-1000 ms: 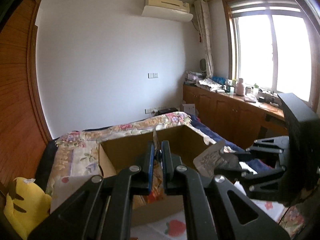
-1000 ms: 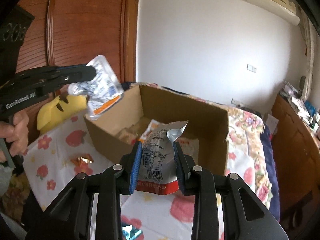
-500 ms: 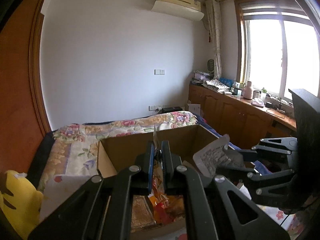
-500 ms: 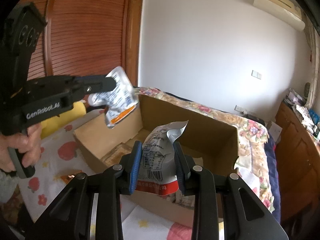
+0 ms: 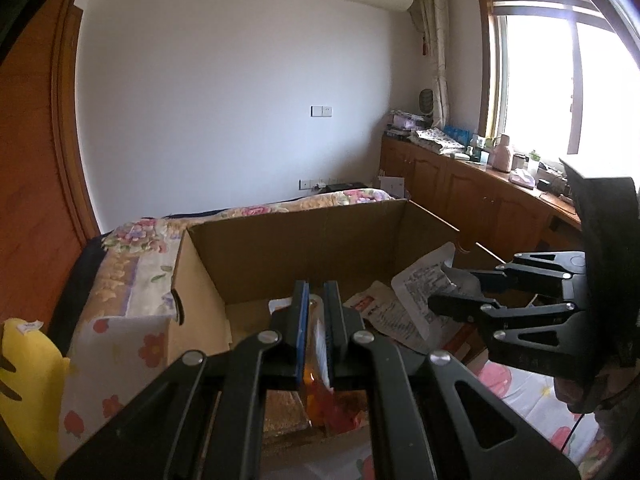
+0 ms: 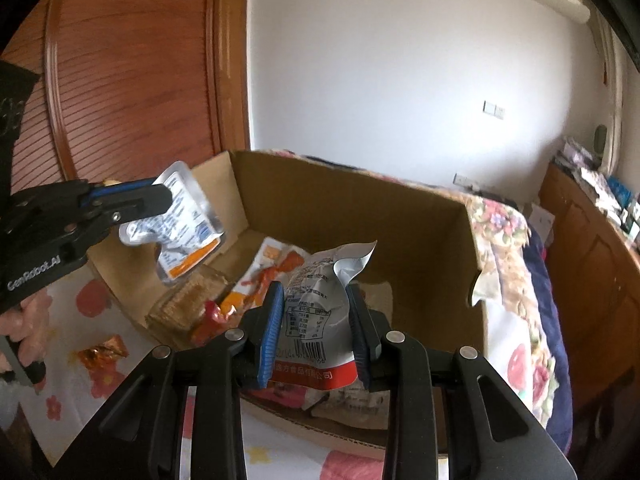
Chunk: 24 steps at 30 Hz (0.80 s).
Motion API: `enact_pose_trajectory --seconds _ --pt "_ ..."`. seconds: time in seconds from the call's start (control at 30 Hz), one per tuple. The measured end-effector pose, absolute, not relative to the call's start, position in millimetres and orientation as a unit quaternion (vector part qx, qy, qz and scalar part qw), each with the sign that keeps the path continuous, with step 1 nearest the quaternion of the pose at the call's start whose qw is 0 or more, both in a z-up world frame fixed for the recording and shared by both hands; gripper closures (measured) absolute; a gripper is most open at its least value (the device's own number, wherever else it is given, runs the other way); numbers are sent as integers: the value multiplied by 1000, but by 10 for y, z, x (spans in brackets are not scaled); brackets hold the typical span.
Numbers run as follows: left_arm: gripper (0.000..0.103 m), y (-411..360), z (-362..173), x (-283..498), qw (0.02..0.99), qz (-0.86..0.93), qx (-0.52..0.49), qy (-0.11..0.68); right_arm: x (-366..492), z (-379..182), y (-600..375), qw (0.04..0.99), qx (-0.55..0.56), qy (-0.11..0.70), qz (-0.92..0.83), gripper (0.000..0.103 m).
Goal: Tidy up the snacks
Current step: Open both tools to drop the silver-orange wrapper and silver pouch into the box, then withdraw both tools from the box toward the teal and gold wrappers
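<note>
Right wrist view: both tongs carry packets over the cardboard box (image 6: 420, 240).
Right tongs (image 6: 316, 332) clench a silver packet (image 6: 320, 300), left tongs (image 6: 160, 200) a foil pouch (image 6: 188, 220), both above the box; several snacks (image 6: 224, 300) lie inside it, one orange wrapper (image 6: 102, 354) remains outside.

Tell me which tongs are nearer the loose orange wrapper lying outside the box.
Left. The left tongs hang above the box's near-left edge, close over the orange wrapper; the right tongs sit farther off, over the cardboard box.

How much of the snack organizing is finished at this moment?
Several packets already lie inside the cardboard box. The left hand-held gripper and right hand-held gripper each hold a snack packet above it. An orange wrapper remains on the cloth.
</note>
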<state>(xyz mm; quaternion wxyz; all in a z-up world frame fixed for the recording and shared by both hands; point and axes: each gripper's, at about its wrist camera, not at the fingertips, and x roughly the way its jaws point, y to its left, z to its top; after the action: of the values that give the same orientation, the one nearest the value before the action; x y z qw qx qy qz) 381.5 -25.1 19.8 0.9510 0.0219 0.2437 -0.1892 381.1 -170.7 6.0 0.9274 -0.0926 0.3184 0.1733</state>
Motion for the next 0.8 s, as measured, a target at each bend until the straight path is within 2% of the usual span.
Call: enact_pose_trajectory --seconds 0.27,0.43,0.73,0.8 --pt "95 -256 162 3770 950 -189 19 249 3869 -38 -1776 922 -77 338 172 71" --pt "90 -193 202 3686 949 -192 16 249 3821 12 -1788 923 -75 335 172 60" --pt "88 -56 384 3275 955 -186 26 229 3390 368 -1821 934 -78 305 171 56" --pt "82 -12 410 3158 956 -184 27 226 3209 449 -1852 935 -73 300 174 54"
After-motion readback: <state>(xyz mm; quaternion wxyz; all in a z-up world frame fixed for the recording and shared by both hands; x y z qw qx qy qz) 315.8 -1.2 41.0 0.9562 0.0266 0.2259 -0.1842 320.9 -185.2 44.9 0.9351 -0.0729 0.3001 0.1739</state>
